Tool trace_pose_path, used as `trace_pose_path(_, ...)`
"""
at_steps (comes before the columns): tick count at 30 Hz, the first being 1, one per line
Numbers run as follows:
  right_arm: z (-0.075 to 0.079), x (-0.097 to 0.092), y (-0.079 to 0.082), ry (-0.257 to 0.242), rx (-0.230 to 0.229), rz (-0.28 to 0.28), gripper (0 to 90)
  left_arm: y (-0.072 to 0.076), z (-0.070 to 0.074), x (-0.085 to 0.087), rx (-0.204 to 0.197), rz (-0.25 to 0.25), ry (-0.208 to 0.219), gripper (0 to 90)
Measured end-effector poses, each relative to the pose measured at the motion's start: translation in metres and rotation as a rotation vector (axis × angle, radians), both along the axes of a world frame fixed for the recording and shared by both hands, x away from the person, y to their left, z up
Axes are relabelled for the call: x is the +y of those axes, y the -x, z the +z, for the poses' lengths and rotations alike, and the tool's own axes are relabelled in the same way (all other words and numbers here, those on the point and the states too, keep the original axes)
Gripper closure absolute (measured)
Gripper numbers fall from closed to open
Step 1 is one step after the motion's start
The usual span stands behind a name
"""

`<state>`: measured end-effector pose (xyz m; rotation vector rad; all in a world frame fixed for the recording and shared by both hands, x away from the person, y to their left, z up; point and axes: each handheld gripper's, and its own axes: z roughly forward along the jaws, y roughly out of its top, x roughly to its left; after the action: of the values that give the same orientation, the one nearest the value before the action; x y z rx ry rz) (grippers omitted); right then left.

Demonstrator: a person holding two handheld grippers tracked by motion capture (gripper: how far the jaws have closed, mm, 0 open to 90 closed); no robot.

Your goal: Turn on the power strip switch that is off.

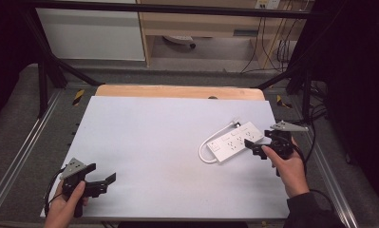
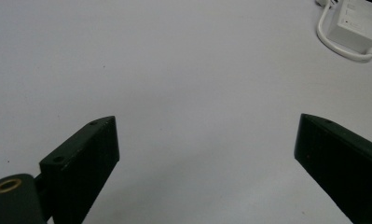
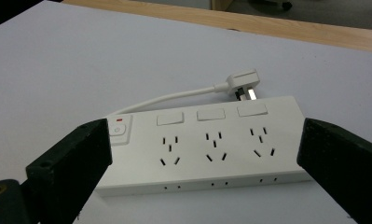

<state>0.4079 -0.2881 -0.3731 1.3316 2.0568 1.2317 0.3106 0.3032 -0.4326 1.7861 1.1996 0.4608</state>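
I'm bringing the right gripper (image 1: 253, 147) in on the white rectangular plastic power strip (image 1: 234, 141), which is lying flat on the pale grey table sheet (image 1: 154, 142) toward the right side, slightly angled, its white cord (image 1: 205, 151) looping off the near-left end and back behind it to a white plug (image 3: 242, 84) resting just beyond the far edge. In the right gripper view my jaws are spread wide, one on each side of the strip's length, not touching it; three socket groups, three blank rocker covers and a switch with a small red mark (image 3: 119, 128) are showing between them. So I'm judging this as the approach step, pre-grasp, nothing pinched yet. The left gripper (image 1: 101, 182) is hovering over bare sheet at the near-left corner, well apart from the strip, jaws also spread with nothing between them; the left gripper view is catching just the strip's corner and cord loop at top right. Next move, as I read it: I'm needing to lower and push forward so the jaws straddle the strip, and the long axis looks wider than a comfortable bite, so I'd be rotating the wrist to close across the short width instead. Risk is the strip sliding on the smooth sheet when one jaw touches first.
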Motion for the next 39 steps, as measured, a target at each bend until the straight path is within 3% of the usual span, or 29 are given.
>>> trace_pose_path(21, 0.017, 0.006, -0.022, 0.005, -0.023, -0.019, 5.8, 0.000, 0.000, -0.001, 0.004, -0.009, -0.005, 6.5)
trace_pose_path(39, 0.022, 0.007, -0.037, -0.007, -0.032, -0.040, 10.9, 0.000, -0.001, -0.002, 0.008, -0.020, -0.012, 6.6)
